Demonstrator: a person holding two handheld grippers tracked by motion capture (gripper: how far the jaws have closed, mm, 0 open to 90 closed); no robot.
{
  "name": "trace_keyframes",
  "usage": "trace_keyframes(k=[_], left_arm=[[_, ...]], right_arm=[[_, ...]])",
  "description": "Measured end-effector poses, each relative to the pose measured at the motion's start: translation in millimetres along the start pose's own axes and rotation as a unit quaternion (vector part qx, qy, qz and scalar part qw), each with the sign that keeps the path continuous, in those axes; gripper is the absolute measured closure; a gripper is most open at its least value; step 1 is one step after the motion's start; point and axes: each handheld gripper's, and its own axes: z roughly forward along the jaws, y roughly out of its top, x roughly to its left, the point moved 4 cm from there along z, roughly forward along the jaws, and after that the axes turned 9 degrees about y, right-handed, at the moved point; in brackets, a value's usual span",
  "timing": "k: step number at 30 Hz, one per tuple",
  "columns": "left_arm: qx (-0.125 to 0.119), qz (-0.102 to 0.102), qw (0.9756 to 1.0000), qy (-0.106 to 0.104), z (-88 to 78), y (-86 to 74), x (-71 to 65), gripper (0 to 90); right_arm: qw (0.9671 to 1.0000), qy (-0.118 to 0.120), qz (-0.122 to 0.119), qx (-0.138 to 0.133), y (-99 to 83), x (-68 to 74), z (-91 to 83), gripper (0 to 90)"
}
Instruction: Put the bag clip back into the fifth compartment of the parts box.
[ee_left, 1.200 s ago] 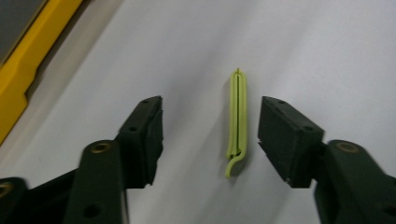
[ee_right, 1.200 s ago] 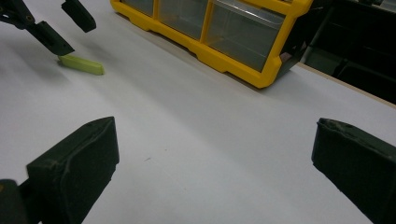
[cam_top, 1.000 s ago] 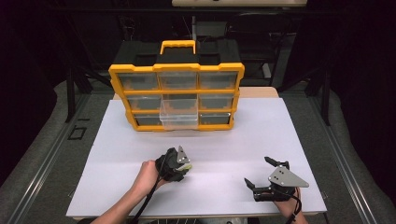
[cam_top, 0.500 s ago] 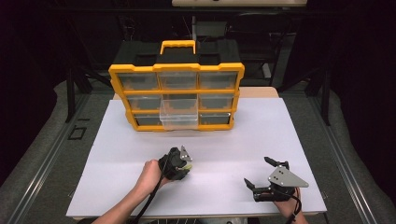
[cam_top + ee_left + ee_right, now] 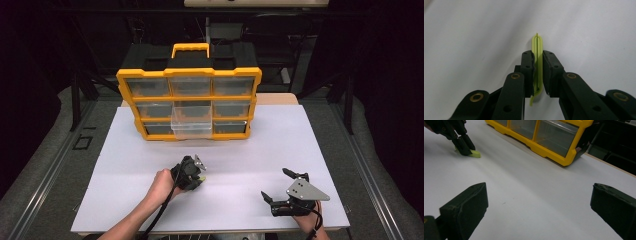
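**A:** On the white tabletop (image 5: 250, 145), in front of the yellow organizer (image 5: 189, 102): your left claw (image 5: 199, 176) has just been closing, and its jaws now pinch a thin lime-green clip (image 5: 538, 62) that lies flat on the sheet. The left gripper view has the clip between the pads, its tip poking out past them. Is the hold a safe one?

**B:** Not wholly, I'd say. The clip is slim and stands on edge between the pads (image 5: 527, 67), so only a narrow strip is caught. Lift fast and it could twist or slide out. It also looks springy; squeeze harder and it may flip free.

**A:** And the clear drawer (image 5: 192, 122) that is pulled out of the middle row?

**B:** If that is where the clip goes, it sits well apart from your hand, so there is a carry ahead of you. Come in low and the claw could knock the drawer's front wall, pushing it in or shifting the organizer. Let go too high and so light a piece may bounce off the rim onto the tabletop.

**A:** Your right claw (image 5: 279, 186)?

**B:** Jaws spread wide, nothing between them, resting near the front right corner. It is clear of the path, provided you keep it there.
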Motion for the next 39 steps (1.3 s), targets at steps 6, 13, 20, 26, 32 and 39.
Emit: trace_keyframes(k=[6, 13, 20, 26, 32, 39], left_arm=[[-0.002, 0.000, 1.0000, -0.010, -1.9, -0.8, 1.6, 80.5], [-0.011, 0.007, 0.9999, -0.009, -10.4, -3.1, 3.2, 80.4], [-0.021, 0.008, 0.9997, -0.003, -16.7, -6.6, 9.0, 80.4], [-0.027, 0.003, 0.9996, -0.001, -19.9, -8.5, 12.6, 80.4], [-0.027, 0.003, 0.9996, 0.001, -22.9, -10.9, 17.4, 80.4], [-0.029, 0.002, 0.9996, -0.002, -28.6, -14.4, 24.5, 80.4]], right_arm=[[1.0000, 0.000, 0.000, 0.000, -0.2, -0.5, 0.3, 1.0], [1.0000, -0.001, 0.000, 0.000, -0.2, -0.5, -0.2, 1.0], [1.0000, -0.002, 0.006, -0.001, -0.9, -1.5, -0.5, 1.0], [1.0000, -0.003, 0.003, -0.003, -0.3, -1.2, -1.1, 1.0], [1.0000, -0.004, 0.004, -0.003, -0.7, -2.0, -1.0, 1.0], [1.0000, -0.006, 0.004, -0.003, -0.8, -2.7, -2.0, 1.0]])
